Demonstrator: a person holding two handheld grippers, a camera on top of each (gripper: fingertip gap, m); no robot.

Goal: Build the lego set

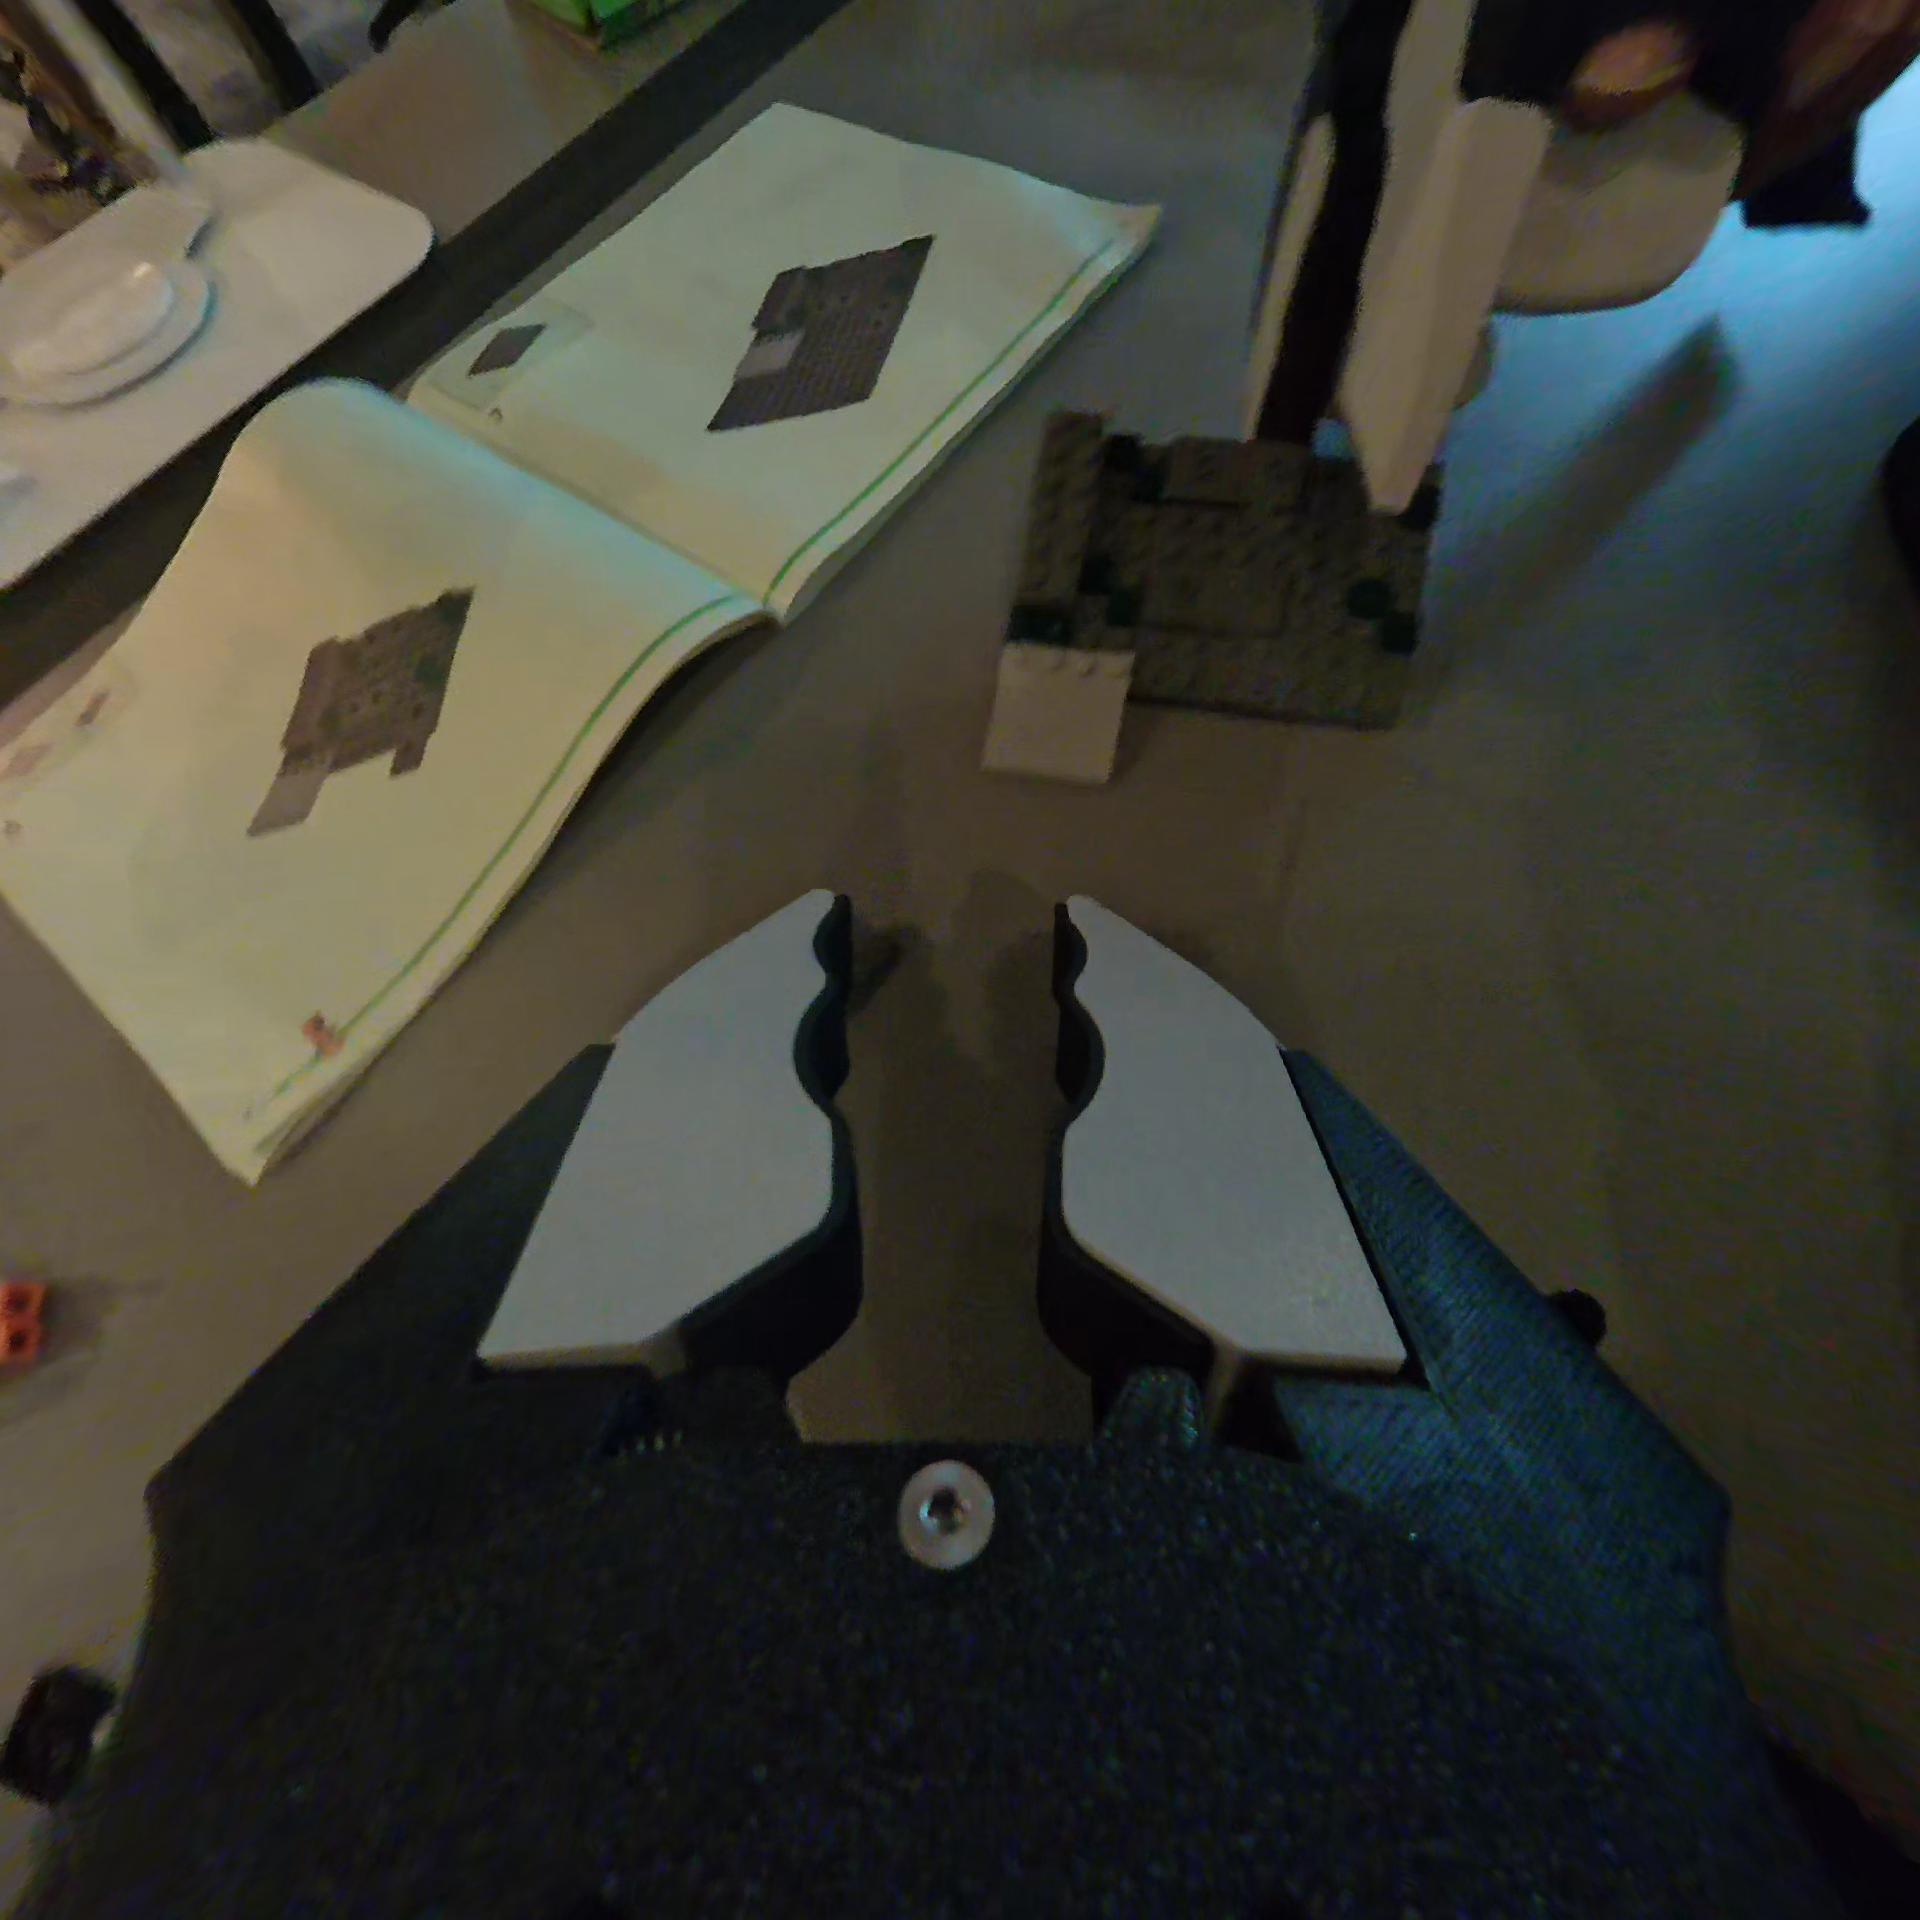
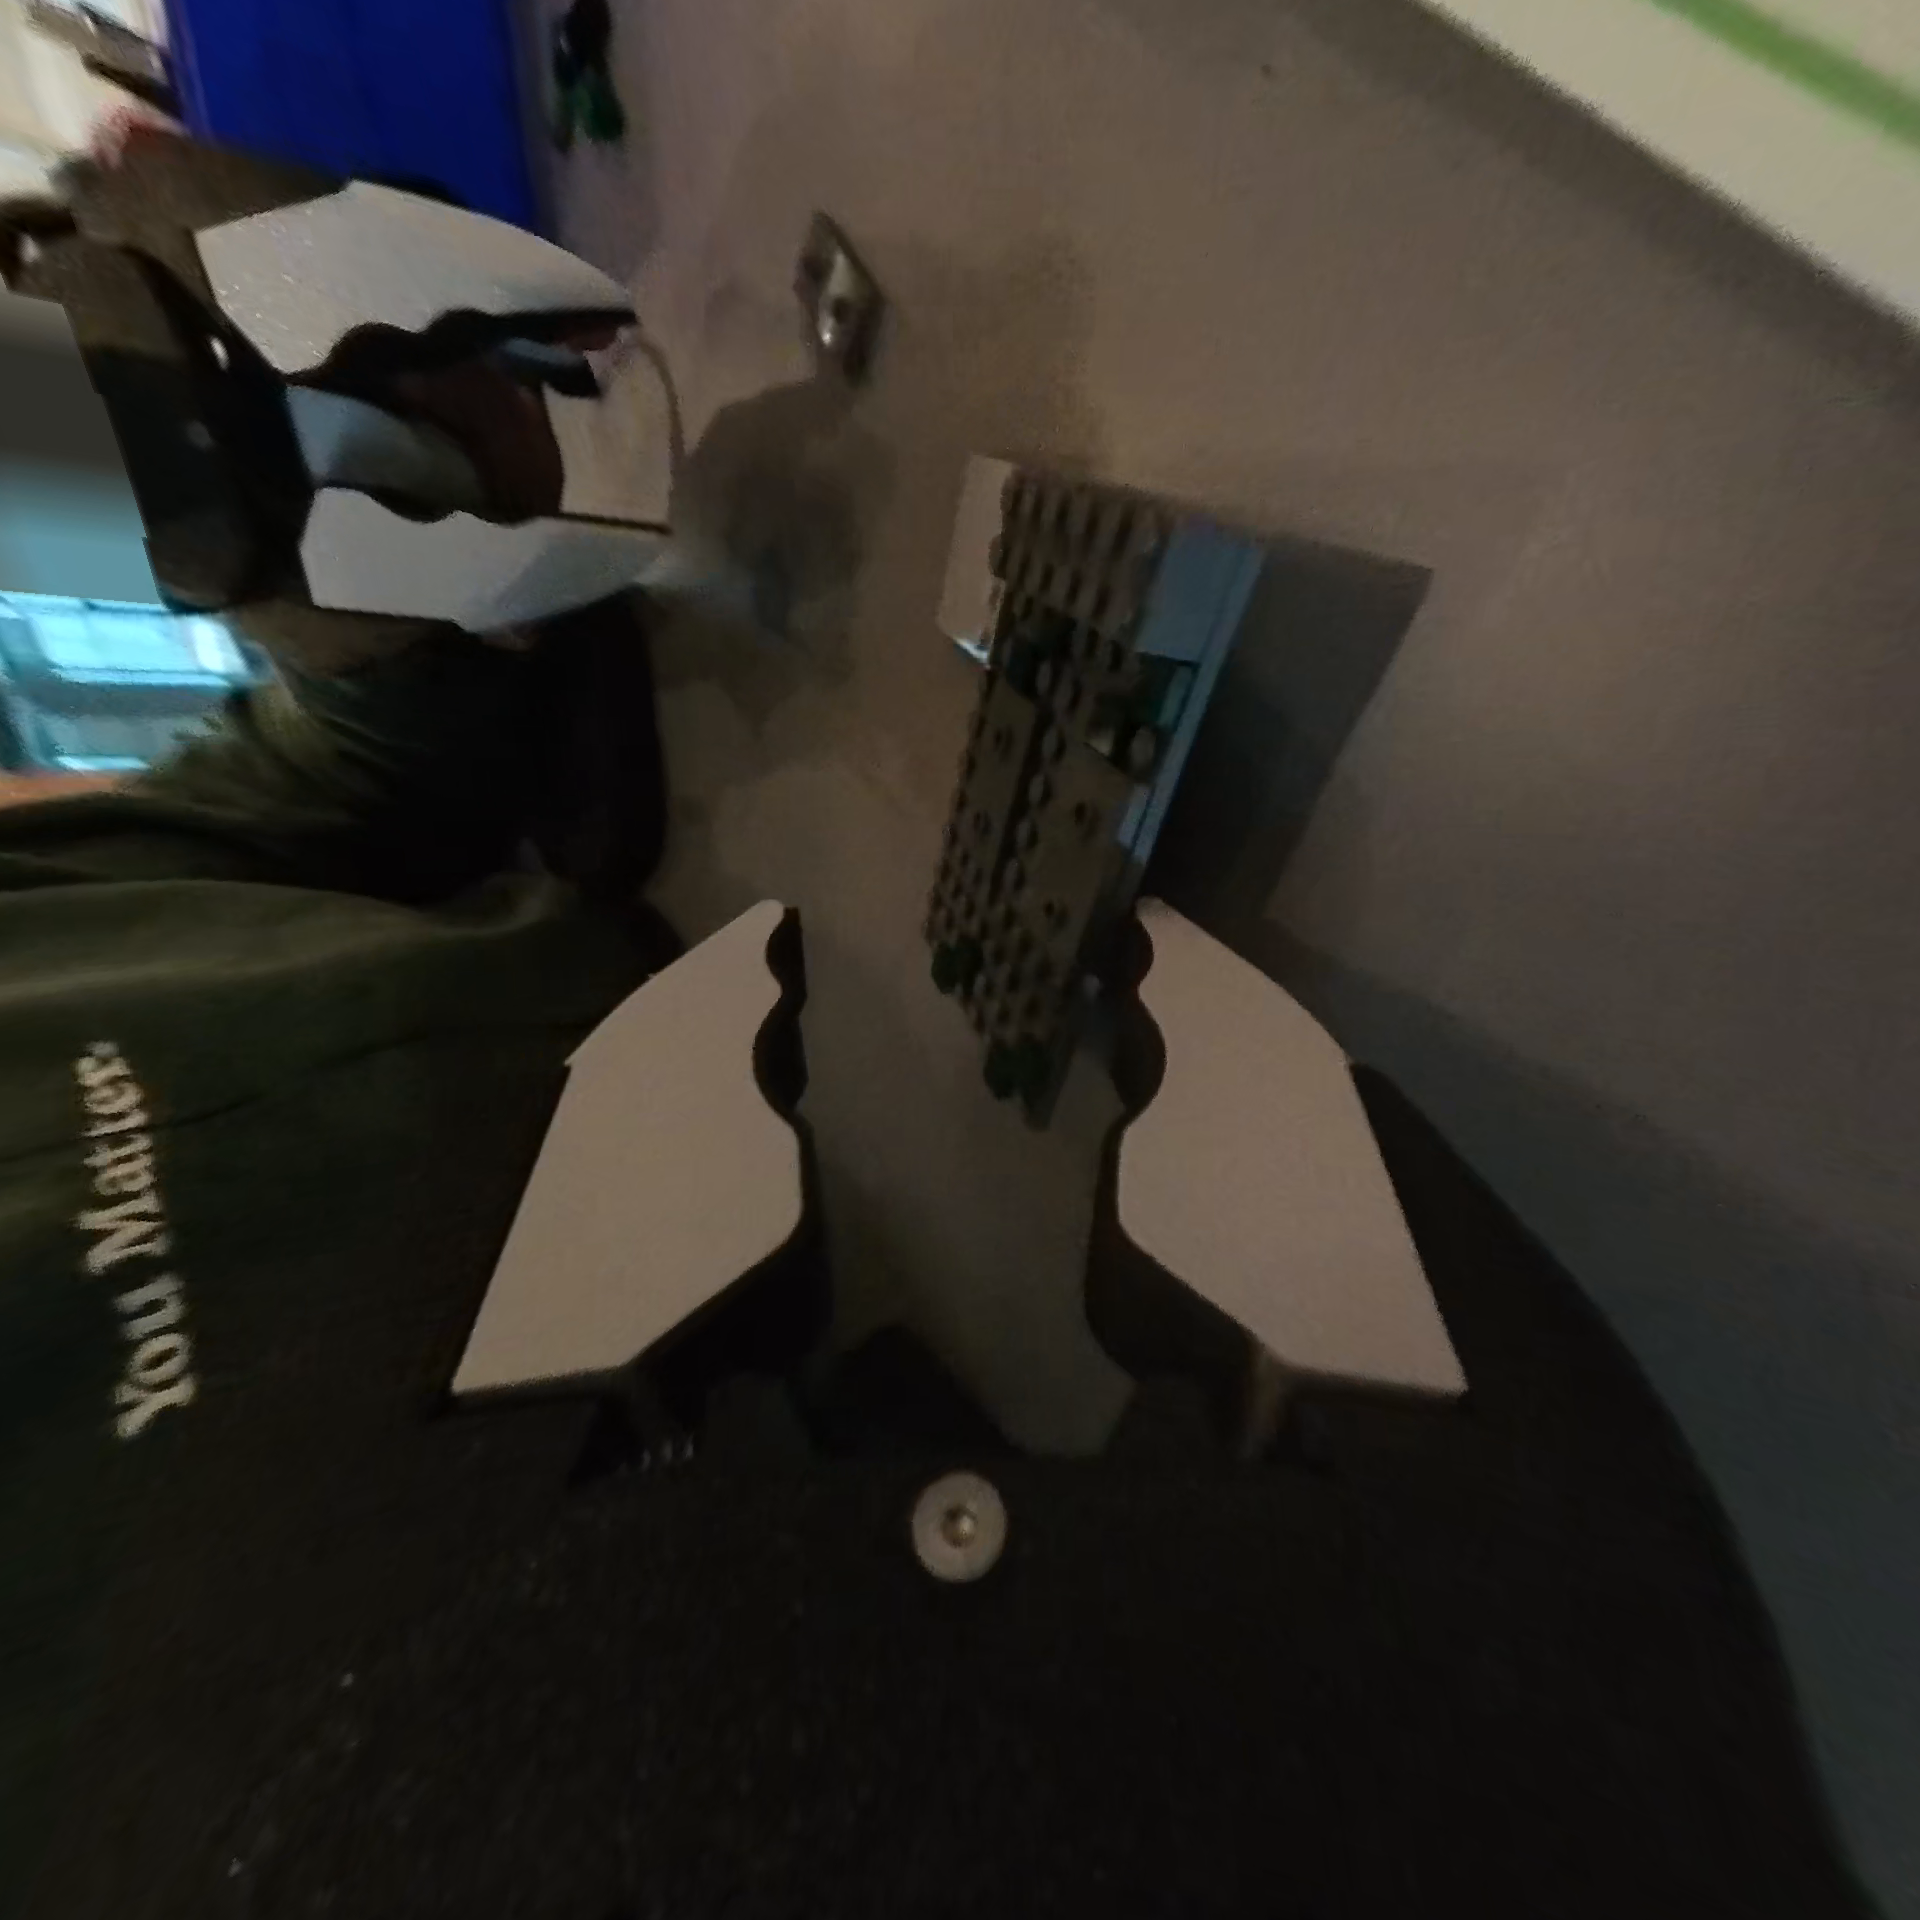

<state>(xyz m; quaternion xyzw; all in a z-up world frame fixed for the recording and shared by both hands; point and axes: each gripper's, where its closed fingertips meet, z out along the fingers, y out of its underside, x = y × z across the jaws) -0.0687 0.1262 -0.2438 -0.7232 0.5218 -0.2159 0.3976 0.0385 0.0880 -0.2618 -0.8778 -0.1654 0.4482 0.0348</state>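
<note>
grey studded lego base (image 1: 1247, 582) sits flat on the table (image 1: 1558, 935), just right of the open instruction booklet (image 1: 582, 582), with a white sloped piece (image 1: 1055, 717) fixed at its near-left corner and small dark green bits on its corners. our left gripper (image 1: 953, 914) hovers over bare table short of the base, jaws spread, nothing between them. our right gripper (image 2: 961, 997) is down at the base's far-right edge; in the right wrist view the base (image 2: 1049, 790) runs up between the spread jaws with its end against the right-hand finger, the left-hand finger apart from it, so it's not pinching yet; contact is hard to confirm in the blur. we judge the step as steadying or squaring the base before the next brick. to do it well, close on the plate's thin edge, low and level, so it doesn't tip or skid, and keep off the green studs. a small grey loose part (image 2: 842, 296) lies beyond the base, and an orange brick (image 1: 23, 1314) sits far left by the table edge. room: open table in front of and right of the base; booklet crowds the left, a white tray (image 1: 343, 239) with dishes farther back-left. approach from the right or near side.
</note>
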